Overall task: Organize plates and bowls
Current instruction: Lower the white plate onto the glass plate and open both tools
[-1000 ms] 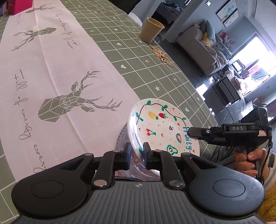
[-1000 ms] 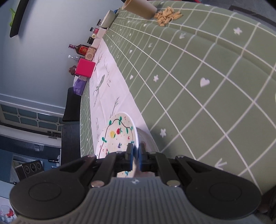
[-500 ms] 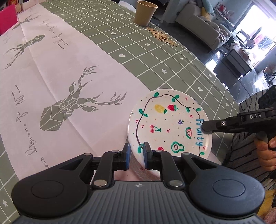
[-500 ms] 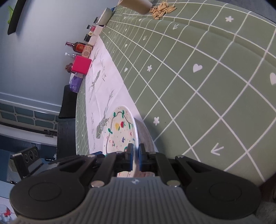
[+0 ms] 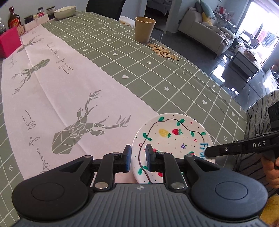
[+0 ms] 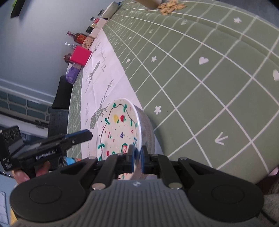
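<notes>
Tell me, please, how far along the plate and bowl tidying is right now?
Done: nothing shows as stacked yet. In hand: the painted plate is tilted up, its rim between the jaws of the right gripper, which are starting to open; the jaws of the left gripper straddle the opposite rim, contact unclear. Left: setting this plate down, and the cream bowl at the far end.

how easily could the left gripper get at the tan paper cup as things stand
Probably not yet: the left gripper is clamped on the fruit-painted plate, which the right gripper also pinches, and the paper cup stands far across the tablecloth beside scattered seeds. Nothing stands between.
</notes>
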A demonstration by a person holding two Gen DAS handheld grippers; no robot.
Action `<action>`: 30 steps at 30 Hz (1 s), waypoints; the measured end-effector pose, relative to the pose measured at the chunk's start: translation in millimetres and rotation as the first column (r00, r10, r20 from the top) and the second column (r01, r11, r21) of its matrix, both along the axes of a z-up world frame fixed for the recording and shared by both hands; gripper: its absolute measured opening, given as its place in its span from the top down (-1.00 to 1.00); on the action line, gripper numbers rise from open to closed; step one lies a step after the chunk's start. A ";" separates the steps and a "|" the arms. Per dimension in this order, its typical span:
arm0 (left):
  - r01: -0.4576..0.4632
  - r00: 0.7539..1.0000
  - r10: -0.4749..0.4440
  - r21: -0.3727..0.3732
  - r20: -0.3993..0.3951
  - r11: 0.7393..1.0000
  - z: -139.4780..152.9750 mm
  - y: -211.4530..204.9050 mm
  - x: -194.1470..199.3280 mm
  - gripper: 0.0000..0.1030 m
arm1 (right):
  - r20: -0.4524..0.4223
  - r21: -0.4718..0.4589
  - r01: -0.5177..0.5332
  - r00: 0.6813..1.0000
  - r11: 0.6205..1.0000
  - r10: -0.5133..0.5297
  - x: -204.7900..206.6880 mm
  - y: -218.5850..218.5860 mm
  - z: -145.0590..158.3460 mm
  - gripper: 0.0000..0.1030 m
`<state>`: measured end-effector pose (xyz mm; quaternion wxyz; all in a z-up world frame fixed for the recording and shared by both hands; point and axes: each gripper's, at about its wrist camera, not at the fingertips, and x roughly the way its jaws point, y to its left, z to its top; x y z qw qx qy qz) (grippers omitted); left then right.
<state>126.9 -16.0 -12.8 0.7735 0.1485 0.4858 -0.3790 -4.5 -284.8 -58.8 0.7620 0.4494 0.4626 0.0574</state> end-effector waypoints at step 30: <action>-0.063 0.984 0.028 0.195 0.178 0.979 8.1 12.2 -22.7 0.54 | 0.031 -0.493 -0.148 0.982 0.857 0.187 5.5 81.7 40.9 0.00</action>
